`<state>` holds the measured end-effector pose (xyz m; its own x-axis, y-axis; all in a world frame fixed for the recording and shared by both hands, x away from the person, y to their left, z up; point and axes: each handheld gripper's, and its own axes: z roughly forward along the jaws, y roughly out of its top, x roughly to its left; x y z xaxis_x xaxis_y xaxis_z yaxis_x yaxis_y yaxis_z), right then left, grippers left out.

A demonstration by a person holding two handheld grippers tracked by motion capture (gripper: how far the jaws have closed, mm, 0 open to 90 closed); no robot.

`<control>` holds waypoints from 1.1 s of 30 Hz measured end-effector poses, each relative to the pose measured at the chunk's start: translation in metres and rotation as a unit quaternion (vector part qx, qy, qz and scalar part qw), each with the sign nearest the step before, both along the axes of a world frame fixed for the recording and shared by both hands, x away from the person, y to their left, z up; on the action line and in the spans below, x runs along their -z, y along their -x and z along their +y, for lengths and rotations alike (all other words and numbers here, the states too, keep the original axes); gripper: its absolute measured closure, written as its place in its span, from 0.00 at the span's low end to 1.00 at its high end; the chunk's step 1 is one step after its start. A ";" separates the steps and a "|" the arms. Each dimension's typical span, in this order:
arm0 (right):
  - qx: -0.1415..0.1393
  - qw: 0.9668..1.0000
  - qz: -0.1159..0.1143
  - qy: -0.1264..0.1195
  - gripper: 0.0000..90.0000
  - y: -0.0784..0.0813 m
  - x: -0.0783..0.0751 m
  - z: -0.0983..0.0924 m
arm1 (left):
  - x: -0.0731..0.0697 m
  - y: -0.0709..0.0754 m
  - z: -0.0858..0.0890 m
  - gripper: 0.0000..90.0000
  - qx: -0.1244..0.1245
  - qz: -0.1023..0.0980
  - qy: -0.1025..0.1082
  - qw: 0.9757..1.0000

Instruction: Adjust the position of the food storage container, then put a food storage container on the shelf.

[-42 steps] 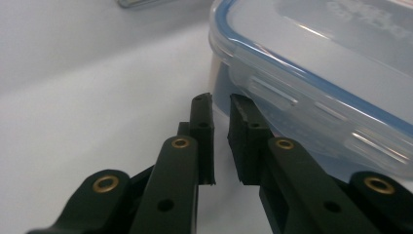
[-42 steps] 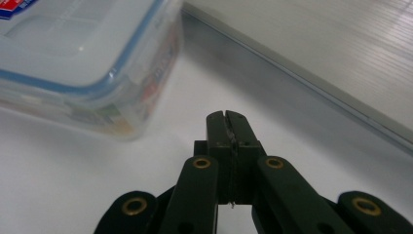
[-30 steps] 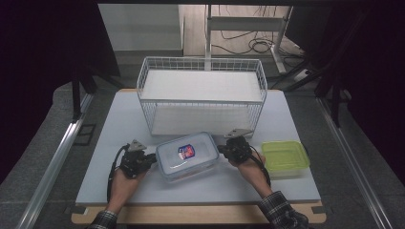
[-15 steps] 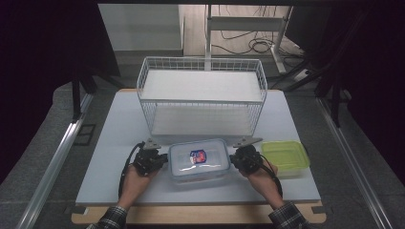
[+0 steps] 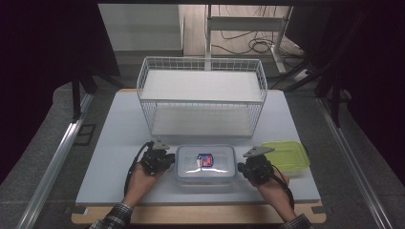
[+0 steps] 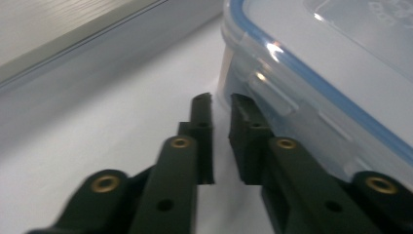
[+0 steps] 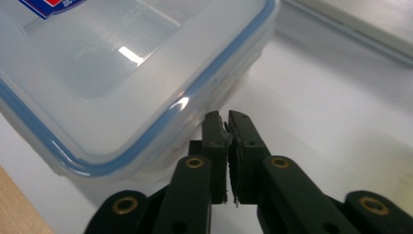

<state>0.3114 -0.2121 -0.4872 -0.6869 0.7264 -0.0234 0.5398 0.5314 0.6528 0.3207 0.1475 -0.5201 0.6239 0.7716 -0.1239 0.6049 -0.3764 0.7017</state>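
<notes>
A clear food container [image 5: 206,163] with a blue-rimmed snap lid lies flat on the worktop [image 5: 114,138] near its front edge, about midway along it, in front of a white wire basket [image 5: 202,102]. The left claw [image 5: 165,161] sits just beside the container's left end; in the left gripper view its jaws have just been opening to a narrow gap with nothing between them, and the container wall [image 6: 311,92] lies right next to the tips. The right claw [image 5: 244,168] is at the container's right end, its jaws also just parted by a slit, empty, with the container's corner [image 7: 146,87] just ahead. A green-lidded container [image 5: 286,156] rests toward the worktop's front right, behind the right claw.
</notes>
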 end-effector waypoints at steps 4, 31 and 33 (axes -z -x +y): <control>0.008 1.000 -0.014 -0.010 0.77 0.000 -0.006 -0.010 | -0.004 0.007 0.014 0.64 -0.013 -0.006 0.005 1.000; -0.021 0.996 -0.033 -0.082 0.13 -0.002 -0.024 -0.024 | -0.028 0.045 0.034 0.07 0.029 -0.035 0.081 0.996; -0.032 0.996 -0.032 -0.080 0.13 -0.001 -0.025 -0.021 | -0.029 0.044 0.028 0.06 0.035 -0.041 0.077 0.996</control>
